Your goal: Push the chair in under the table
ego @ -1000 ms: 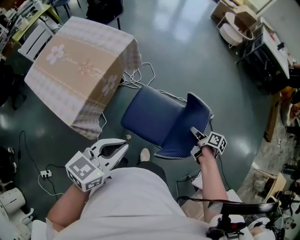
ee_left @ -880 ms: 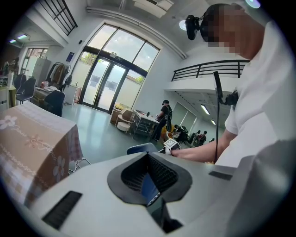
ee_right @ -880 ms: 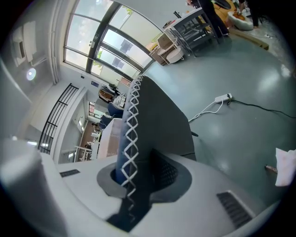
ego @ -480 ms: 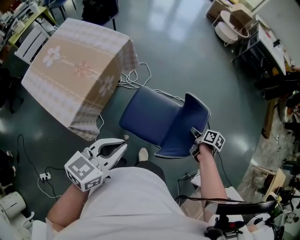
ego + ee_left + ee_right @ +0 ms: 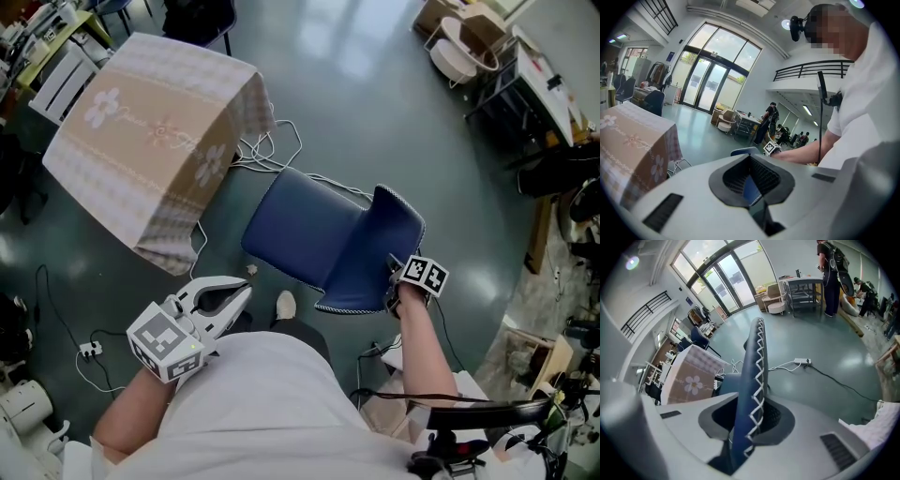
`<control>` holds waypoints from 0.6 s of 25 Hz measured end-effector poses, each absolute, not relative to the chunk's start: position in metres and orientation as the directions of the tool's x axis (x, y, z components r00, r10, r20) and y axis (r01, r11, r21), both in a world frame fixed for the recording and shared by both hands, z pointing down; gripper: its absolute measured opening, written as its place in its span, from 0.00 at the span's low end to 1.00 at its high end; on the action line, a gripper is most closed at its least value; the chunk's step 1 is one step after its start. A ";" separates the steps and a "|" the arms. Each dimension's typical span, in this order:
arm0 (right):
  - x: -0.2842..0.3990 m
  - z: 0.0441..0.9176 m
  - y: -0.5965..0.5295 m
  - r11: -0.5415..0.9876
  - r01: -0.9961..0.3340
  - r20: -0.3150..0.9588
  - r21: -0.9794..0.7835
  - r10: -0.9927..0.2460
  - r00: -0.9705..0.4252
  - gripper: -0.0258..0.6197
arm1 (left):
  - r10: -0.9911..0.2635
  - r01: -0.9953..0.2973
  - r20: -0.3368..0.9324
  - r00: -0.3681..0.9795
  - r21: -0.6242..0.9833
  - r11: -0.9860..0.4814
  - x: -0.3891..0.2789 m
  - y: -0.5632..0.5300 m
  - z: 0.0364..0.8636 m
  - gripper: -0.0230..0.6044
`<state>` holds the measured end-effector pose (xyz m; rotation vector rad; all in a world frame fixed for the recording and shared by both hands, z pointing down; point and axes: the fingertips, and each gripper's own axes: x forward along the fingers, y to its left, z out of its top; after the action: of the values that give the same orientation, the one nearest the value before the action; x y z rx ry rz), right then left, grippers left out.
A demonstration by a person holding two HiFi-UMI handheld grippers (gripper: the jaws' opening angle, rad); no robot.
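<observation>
A blue chair stands with its seat [image 5: 305,234] facing the table [image 5: 150,141], which is draped in a beige flowered cloth; a gap of floor lies between them. My right gripper [image 5: 396,281] is shut on the edge of the chair's backrest [image 5: 370,253]. In the right gripper view the stitched backrest [image 5: 754,380] runs between the jaws, which have just eased open slightly with the backrest still gripped. My left gripper [image 5: 246,291] hangs near my body, shut and holding nothing, left of the chair.
White cables [image 5: 272,150] lie on the floor between table and chair. A power strip [image 5: 91,349] sits at lower left, another power strip [image 5: 802,362] beyond the chair. Desks and a round chair [image 5: 469,47] stand at top right. My shoe [image 5: 287,306] is by the seat.
My right gripper has rolled and shifted a little along the backrest's edge, still gripping it. The chair and my left gripper have hardly moved.
</observation>
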<state>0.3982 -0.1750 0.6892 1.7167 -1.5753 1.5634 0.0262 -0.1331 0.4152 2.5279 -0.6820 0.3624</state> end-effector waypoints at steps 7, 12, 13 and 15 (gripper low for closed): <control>0.414 0.698 -0.179 -0.284 -0.900 0.892 -0.330 -0.405 -0.199 0.18 | -0.400 -0.530 0.370 0.839 0.388 -0.754 0.033 -0.128 0.415 0.05; 0.407 0.698 -0.177 -0.363 -0.820 0.861 -0.443 -0.428 -0.276 0.16 | -0.414 -0.546 0.374 0.830 0.392 -0.741 0.028 -0.127 0.418 0.05; 0.404 0.698 -0.177 -0.388 -0.785 0.844 -0.482 -0.445 -0.298 0.15 | -0.417 -0.548 0.373 0.829 0.393 -0.738 0.027 -0.127 0.419 0.05; 0.395 0.695 -0.178 -0.408 -0.737 0.815 -0.539 -0.472 -0.334 0.14 | -0.419 -0.549 0.371 0.829 0.397 -0.735 0.026 -0.128 0.420 0.05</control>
<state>0.3950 -0.1784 0.6953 1.6692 -1.5701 1.8218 0.0258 -0.1278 0.4198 2.5089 -0.7131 0.3517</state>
